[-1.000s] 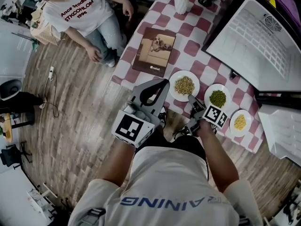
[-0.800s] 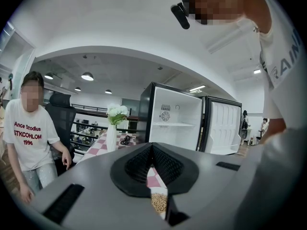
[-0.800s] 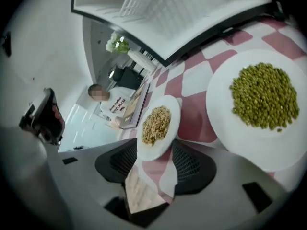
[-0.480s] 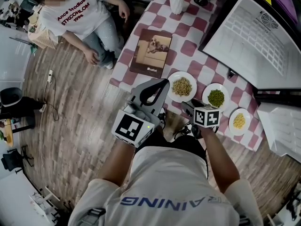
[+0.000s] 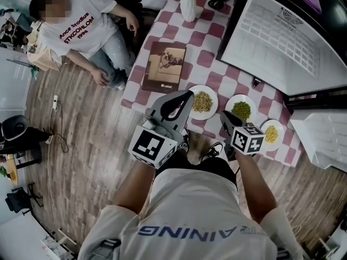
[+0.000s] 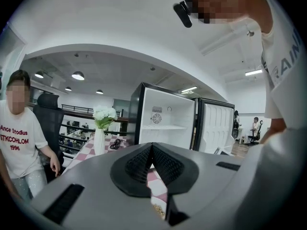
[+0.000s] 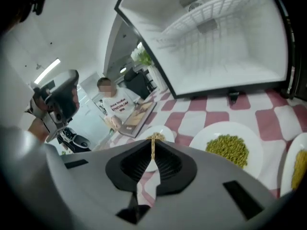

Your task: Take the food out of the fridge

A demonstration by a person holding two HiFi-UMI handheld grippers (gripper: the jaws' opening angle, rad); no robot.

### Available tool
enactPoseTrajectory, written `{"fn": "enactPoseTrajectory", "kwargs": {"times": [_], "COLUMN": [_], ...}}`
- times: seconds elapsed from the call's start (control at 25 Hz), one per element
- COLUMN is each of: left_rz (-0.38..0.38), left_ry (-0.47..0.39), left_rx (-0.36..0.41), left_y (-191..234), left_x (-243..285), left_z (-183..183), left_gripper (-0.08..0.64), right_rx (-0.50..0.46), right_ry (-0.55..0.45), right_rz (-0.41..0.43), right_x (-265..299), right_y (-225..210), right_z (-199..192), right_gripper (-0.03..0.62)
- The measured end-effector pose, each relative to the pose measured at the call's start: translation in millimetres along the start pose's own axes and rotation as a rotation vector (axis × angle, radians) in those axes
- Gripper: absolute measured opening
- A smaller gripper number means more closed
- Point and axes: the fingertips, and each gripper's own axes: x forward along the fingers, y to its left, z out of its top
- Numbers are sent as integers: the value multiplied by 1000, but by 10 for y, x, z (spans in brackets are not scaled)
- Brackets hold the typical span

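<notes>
- 3 servings of food are sitting on white plates in a row at the centre right of the head view: tan grains (image 5: 201, 101), green peas (image 5: 242, 110) and yellow corn (image 5: 271, 134).
- They are resting on the checked surface (image 5: 209, 58) along its near edge, just beside the open fridge (image 5: 282, 37) at the upper right. I am reading this as food already taken out and lined up within easy reach.
- The fridge is standing open, presumably so the shelves can be reached. The left gripper view is showing a white shelf with no food on it, though part of the inside is out of sight.
- The right gripper (image 7: 152, 145) is hovering above the near edge of the surface, between the grains and the peas, and is pointing down towards them. It is touching neither plate. That placing is suggesting a plate has just been let go.
- Its jaws have just been closing and are now lying together with only a thin slit between them. Nothing is sitting in that slit; the grains are only showing beyond the tips.
- The left gripper (image 6: 151, 150) is hanging at the lower centre of the head view, close to the person's body and pointing roughly level towards the fridge. It is apparently waiting its turn.
- Its jaws are also pressing together and are gripping nothing.
</notes>
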Motion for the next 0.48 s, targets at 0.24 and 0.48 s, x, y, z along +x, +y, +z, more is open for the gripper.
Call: {"fn": "enactPoseTrajectory", "kwargs": {"times": [0.24, 0.48], "left_rz": [-88, -170], "left_ry": [-11, -50], "left_rx": [33, 71], "left_y": [-291, -561], "left_x": [228, 428], "left_z": [189, 425], "left_gripper": [5, 5], "right_rx": [-38, -99], "right_ry": [-274, -540], "right_rz": [-51, -156], "right_x": [-662, -1526], "right_y": [-11, -8], "right_z": [738, 1365], "right_gripper": [25, 21]}}
